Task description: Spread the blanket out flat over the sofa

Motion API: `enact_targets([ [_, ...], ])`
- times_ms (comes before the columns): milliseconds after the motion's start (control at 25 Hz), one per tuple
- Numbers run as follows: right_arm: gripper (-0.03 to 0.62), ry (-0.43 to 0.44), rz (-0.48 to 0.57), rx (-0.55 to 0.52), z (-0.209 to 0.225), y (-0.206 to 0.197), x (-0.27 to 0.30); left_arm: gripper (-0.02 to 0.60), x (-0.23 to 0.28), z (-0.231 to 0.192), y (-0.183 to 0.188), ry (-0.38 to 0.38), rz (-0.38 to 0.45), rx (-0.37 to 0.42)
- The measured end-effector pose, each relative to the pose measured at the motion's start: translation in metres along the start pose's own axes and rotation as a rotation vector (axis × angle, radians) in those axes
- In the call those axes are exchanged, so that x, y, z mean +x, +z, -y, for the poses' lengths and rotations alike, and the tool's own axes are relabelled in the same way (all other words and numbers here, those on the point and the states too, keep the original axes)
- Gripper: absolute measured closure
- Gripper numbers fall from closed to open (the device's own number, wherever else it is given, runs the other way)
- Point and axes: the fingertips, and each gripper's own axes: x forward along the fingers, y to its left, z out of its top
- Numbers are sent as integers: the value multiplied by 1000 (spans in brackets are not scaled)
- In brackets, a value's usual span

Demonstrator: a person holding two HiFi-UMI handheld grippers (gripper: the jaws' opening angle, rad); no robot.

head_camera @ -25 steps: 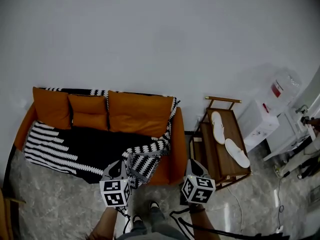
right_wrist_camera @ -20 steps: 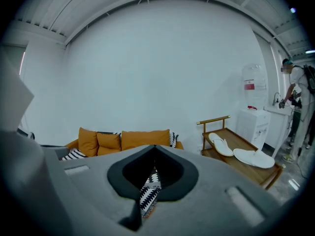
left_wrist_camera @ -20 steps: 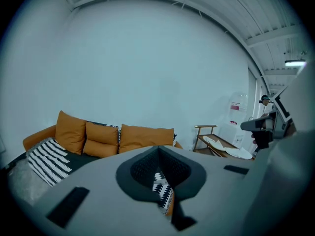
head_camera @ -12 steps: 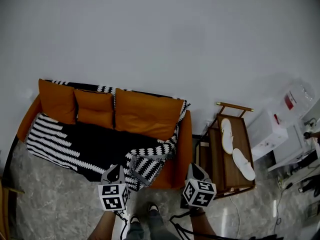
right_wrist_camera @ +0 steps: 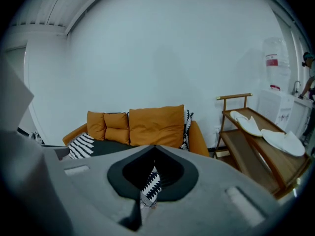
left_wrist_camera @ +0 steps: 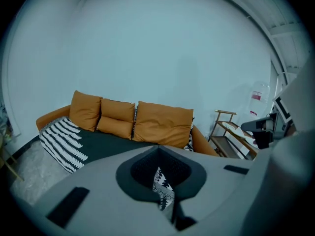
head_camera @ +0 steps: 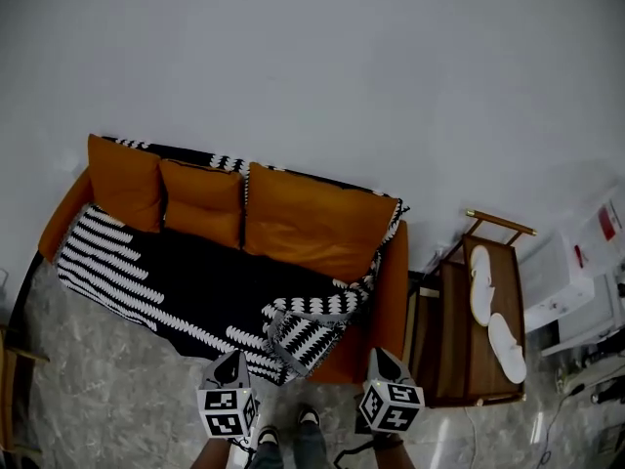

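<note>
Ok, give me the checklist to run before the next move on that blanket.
1. blanket flat over the sofa: not ok, bunched at the right end.
2. left tool open to grab: not ok, shut and empty.
3. right tool open to grab: not ok, shut and empty.
4. Both at the bunched fold: not ok, both stop short of it.
5. back cushions upright: ok.

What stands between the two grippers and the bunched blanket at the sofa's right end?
Nothing visible does. Only floor lies between the left gripper, the right gripper and the blanket, whose bunched fold hangs over the sofa's front edge. The wooden rack stands aside, to the right.
</note>
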Motion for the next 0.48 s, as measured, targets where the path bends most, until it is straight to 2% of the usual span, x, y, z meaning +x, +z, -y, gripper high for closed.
enact_targets([
  [480,589,-7,-73,25,9,-101,101,586,92,-25,-99,-10,-61,-20],
])
